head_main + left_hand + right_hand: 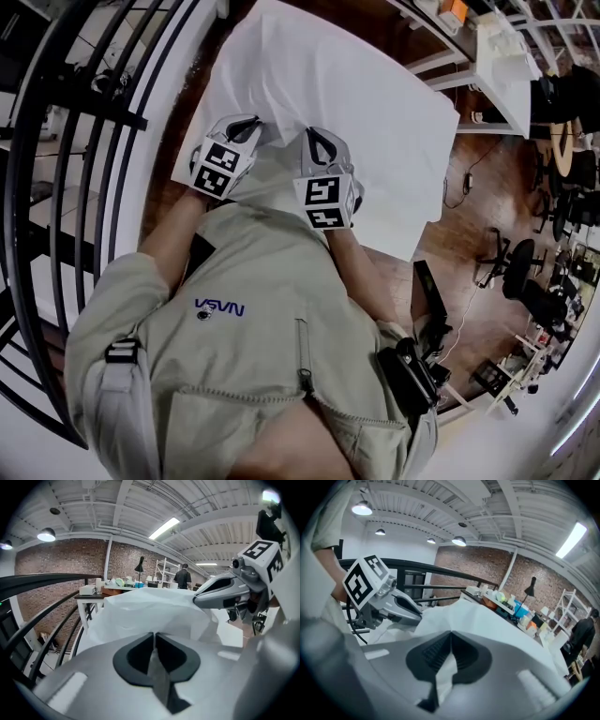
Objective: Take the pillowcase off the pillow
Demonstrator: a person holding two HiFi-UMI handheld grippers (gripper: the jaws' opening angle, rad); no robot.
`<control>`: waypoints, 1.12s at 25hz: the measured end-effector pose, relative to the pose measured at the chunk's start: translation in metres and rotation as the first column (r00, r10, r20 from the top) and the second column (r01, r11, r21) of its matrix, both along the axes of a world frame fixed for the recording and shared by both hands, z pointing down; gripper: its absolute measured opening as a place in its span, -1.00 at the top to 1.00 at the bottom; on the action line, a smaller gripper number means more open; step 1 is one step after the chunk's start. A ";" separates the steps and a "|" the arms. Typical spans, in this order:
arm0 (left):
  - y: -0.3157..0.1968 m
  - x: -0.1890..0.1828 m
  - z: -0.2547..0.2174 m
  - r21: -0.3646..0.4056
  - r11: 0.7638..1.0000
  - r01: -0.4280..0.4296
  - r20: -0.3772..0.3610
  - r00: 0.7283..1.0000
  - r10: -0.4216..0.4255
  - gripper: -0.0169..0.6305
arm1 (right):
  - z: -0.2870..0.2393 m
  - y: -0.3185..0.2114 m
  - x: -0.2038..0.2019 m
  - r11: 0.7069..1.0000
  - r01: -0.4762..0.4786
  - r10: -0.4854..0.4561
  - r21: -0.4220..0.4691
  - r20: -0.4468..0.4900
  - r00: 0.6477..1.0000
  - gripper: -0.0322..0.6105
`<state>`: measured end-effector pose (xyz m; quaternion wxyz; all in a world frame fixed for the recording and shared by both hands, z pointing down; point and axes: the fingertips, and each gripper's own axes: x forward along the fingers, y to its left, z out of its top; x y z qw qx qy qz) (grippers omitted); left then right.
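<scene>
Left gripper [249, 124] and right gripper [315, 137] jaws each clamp white pillowcase [361, 103] fabric; shirt [267, 323] behind them reads NASA, upside down.

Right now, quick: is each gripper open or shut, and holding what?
Left gripper: shut on the pillowcase.
Right gripper: shut on the pillowcase too.
</scene>
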<state>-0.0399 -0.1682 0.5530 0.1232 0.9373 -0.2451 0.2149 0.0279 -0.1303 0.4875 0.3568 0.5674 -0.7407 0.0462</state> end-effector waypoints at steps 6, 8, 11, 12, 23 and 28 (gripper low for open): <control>0.000 -0.017 0.002 0.024 0.998 0.066 -0.008 0.998 -0.066 0.90 | 0.007 0.005 0.019 0.998 -0.057 0.057 -0.014 0.032 0.998 0.89; 0.001 -0.020 -0.001 0.023 0.996 0.088 -0.012 0.996 -0.088 0.90 | 0.008 0.005 0.023 0.997 -0.073 0.073 -0.014 0.040 0.997 0.89; 0.003 -0.027 -0.001 0.023 0.993 0.114 -0.015 0.993 -0.113 0.91 | 0.006 0.006 0.031 0.995 -0.101 0.101 -0.009 0.057 0.993 0.89; 0.003 -0.031 0.000 0.023 0.991 0.128 -0.011 0.992 -0.128 0.91 | 0.004 0.007 0.034 0.994 -0.110 0.110 -0.007 0.061 0.992 0.89; 0.014 -0.062 0.034 -0.087 0.972 0.216 0.044 0.976 -0.213 0.92 | 0.012 0.017 0.039 0.987 -0.154 0.159 -0.049 0.128 0.979 0.89; 0.024 -0.060 0.068 -0.179 0.955 0.238 0.079 0.971 -0.227 0.92 | 0.041 0.025 0.040 0.978 -0.162 0.180 -0.131 0.140 0.974 0.89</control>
